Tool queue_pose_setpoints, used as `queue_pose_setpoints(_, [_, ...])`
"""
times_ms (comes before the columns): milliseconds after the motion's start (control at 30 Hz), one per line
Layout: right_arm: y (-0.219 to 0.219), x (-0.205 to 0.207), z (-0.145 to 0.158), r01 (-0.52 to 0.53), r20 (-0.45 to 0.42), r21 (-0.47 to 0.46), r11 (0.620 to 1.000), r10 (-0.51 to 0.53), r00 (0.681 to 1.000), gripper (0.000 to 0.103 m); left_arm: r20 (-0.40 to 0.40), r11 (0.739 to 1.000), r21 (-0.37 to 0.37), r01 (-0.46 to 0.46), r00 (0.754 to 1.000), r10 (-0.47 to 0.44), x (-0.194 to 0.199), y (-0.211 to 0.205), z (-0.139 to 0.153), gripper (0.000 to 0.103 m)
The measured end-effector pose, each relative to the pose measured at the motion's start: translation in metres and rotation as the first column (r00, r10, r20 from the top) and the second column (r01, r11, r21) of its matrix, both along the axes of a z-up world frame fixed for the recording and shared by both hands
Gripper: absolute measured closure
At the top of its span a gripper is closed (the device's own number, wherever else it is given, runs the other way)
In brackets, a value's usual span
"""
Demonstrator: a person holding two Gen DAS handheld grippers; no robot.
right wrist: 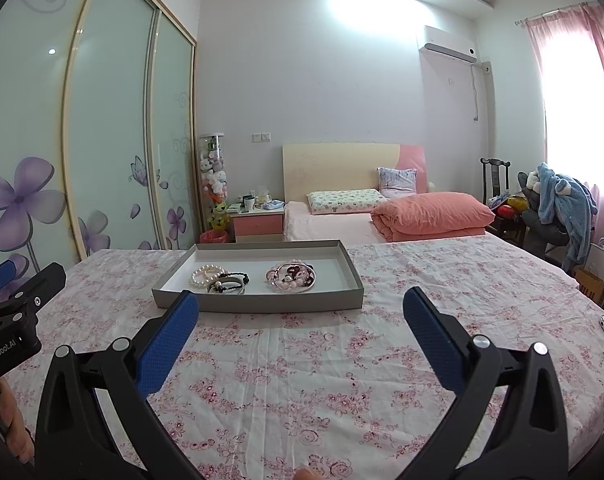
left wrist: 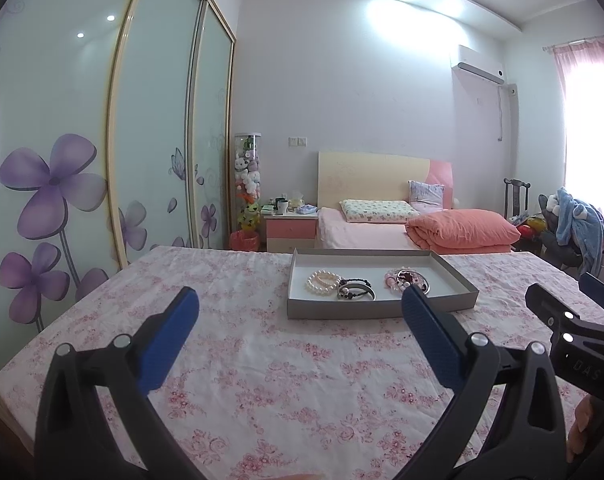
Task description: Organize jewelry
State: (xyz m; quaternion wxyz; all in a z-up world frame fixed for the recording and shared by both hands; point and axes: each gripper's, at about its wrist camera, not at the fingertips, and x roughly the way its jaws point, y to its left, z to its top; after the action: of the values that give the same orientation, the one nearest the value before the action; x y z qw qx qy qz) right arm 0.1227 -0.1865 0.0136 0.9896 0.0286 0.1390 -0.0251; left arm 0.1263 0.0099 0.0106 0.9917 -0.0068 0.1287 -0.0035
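Left hand-held gripper (left wrist: 300, 312) and right hand-held gripper (right wrist: 302, 312) side by side, both wide apart, empty.

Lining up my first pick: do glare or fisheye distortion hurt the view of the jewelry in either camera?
Left wrist view: window blown out at right, shallow grey cardboard tray evenly lit, white pearl bracelet sharp. Right wrist view: same window glare, wardrobe edges bowed by the fisheye, tray near centre and little warped, pink bead bracelets tangled but in focus.

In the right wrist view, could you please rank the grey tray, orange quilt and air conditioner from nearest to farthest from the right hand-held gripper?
From the right hand-held gripper:
1. Grey tray, just ahead on the table.
2. Orange quilt, on the bed, right.
3. Air conditioner, high on the far wall.
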Motion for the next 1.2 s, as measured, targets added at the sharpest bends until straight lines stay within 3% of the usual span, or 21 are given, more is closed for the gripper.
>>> queue_pose_setpoints(1200, [0.0028, 0.0014, 0.0008, -0.007, -0.007, 0.014, 1.000, 0.007, 1.000, 0.002, -0.017, 1.000, -0.012, 0.014, 1.000, -0.014, 0.0013, -0.0031, -0.0051, 0.004])
